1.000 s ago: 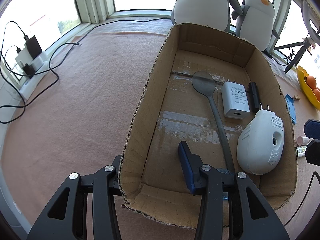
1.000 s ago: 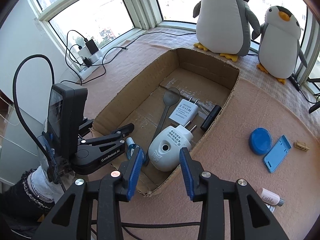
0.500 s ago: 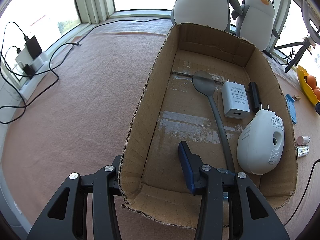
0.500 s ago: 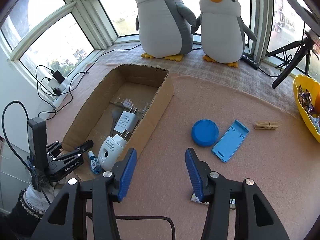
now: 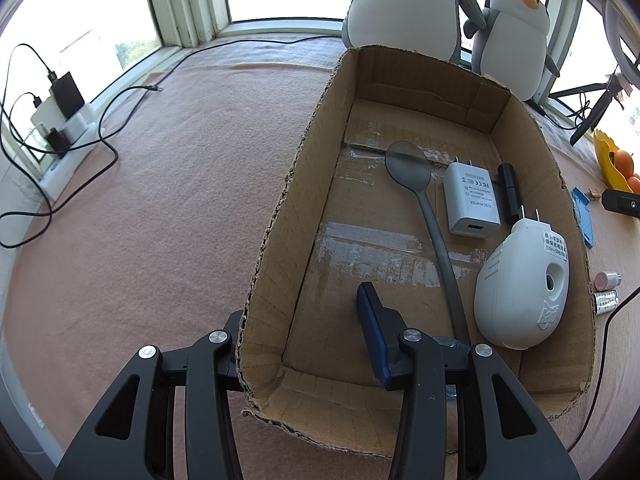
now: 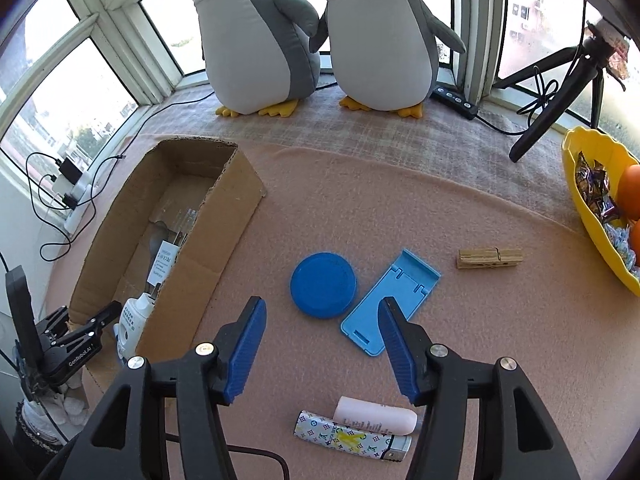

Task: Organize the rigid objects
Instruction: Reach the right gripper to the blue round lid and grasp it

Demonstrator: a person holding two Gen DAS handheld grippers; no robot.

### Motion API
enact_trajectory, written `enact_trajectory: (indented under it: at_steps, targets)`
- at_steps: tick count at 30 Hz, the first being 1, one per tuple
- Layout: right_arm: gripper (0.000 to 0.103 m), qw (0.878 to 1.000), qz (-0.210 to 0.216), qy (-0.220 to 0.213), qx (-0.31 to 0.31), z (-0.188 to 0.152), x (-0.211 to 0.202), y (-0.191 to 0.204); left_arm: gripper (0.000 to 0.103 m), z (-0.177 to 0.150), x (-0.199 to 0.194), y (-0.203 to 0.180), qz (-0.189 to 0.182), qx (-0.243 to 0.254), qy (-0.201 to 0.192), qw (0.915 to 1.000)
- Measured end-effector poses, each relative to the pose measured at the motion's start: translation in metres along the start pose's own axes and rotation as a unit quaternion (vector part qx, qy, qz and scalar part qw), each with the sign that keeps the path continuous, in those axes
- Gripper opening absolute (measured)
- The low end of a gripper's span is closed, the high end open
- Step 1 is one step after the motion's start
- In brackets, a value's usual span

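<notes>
Box at eleven o'clock on pink cloth, left gripper pinching its near-left wall, right gripper empty, jaws just widening above lid and blue stand, tubes at six o'clock.

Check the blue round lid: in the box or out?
Out. The blue round lid lies on the pink cloth right of the cardboard box, beside the phone stand.

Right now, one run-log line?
left tongs: shut on brown cardboard box wall | right tongs: opening, empty, above round blue lid | loose: light-blue plastic stand, wooden clothespin
</notes>
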State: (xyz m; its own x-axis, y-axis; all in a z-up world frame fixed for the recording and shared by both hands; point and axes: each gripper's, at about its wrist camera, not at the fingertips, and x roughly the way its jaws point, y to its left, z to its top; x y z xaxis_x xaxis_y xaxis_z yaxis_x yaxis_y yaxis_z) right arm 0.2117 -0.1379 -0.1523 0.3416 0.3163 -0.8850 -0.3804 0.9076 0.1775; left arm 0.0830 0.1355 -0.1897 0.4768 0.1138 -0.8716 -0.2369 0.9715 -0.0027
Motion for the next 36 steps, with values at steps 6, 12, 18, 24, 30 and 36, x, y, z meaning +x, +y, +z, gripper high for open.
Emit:
enact_trajectory:
  at_steps: [6,12,18,24,30,36]
  targets:
    - [0.056,0.999,-0.01,0.02,-0.029,0.01,0.026,0.006,0.042,0.0,0.0,0.0,0.0,0.0,0.0,1.0]
    - [0.056,0.999,-0.014,0.03,-0.03,0.018,0.043,0.005,0.042,0.0,0.0,0.0,0.0,0.0,0.0,1.0]
    - [0.056,0.998,-0.018,0.04,-0.034,0.024,0.054,0.006,0.042,0.0,0.0,0.0,0.0,0.0,0.0,1.0]
    - [0.056,0.997,-0.01,0.058,-0.039,0.02,0.061,0.01,0.042,0.0,0.0,0.0,0.0,0.0,0.0,1.0]
    - [0.056,0.996,-0.03,0.064,-0.058,0.014,0.062,0.018,0.042,0.0,0.0,0.0,0.0,0.0,0.0,1.0]
    - [0.046,0.994,-0.046,0.065,-0.07,0.011,0.063,0.024,0.042,0.001,0.0,0.0,0.0,0.0,0.0,1.0]
